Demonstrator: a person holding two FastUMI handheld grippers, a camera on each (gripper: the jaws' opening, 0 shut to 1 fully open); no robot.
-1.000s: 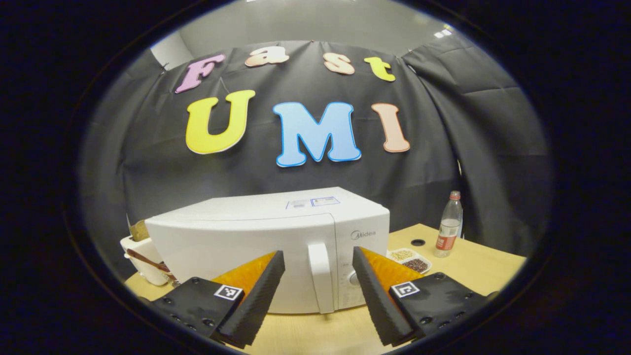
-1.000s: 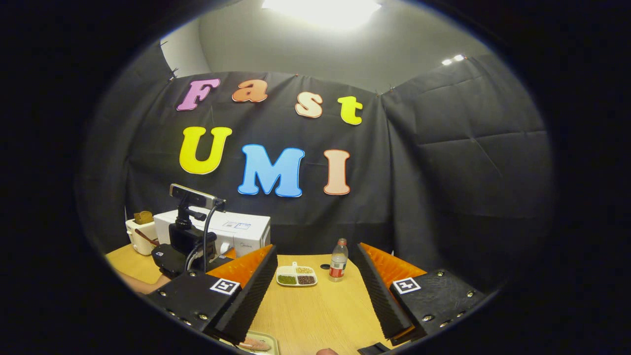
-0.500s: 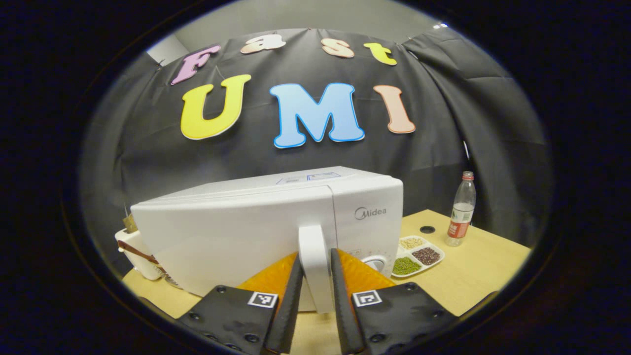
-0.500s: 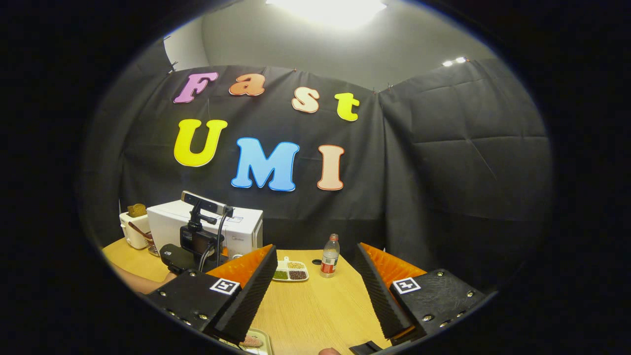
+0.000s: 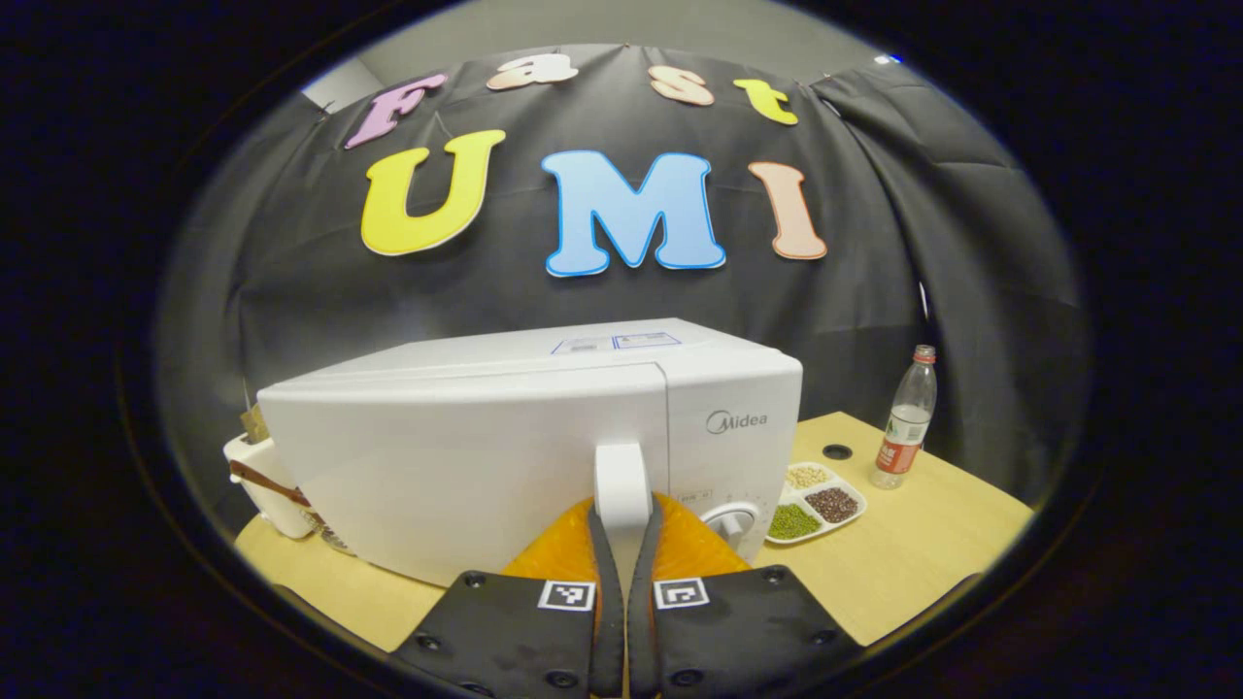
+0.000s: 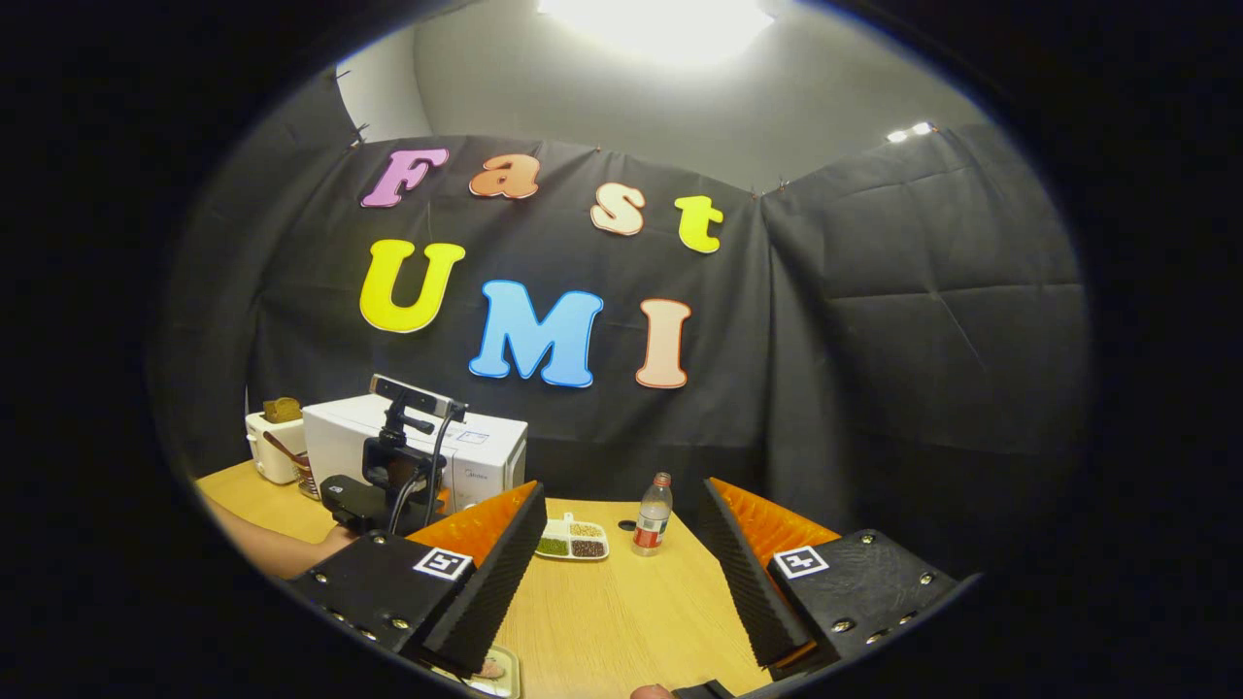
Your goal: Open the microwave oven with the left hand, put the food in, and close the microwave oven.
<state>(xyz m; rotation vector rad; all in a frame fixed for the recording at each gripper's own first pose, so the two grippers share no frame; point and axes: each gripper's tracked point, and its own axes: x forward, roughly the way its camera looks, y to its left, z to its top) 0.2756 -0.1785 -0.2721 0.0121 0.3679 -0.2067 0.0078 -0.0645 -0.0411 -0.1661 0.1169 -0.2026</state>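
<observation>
Microwave oven [image 5: 544, 437] sits on the wooden table [image 5: 913, 553], door closed. Left gripper [image 5: 622, 544] is clamped on the microwave's vertical white door handle [image 5: 622, 481], both fingers pressing its sides. Right of the microwave: divided snack dish [image 5: 814, 502], then a plastic bottle [image 5: 902, 419]. Right gripper [image 6: 621, 568] hangs over the table, fingers wide apart, holding nothing, well right of the microwave.

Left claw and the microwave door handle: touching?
Touching. In the left gripper view both fingers of the left claw press the door handle between them.
</observation>
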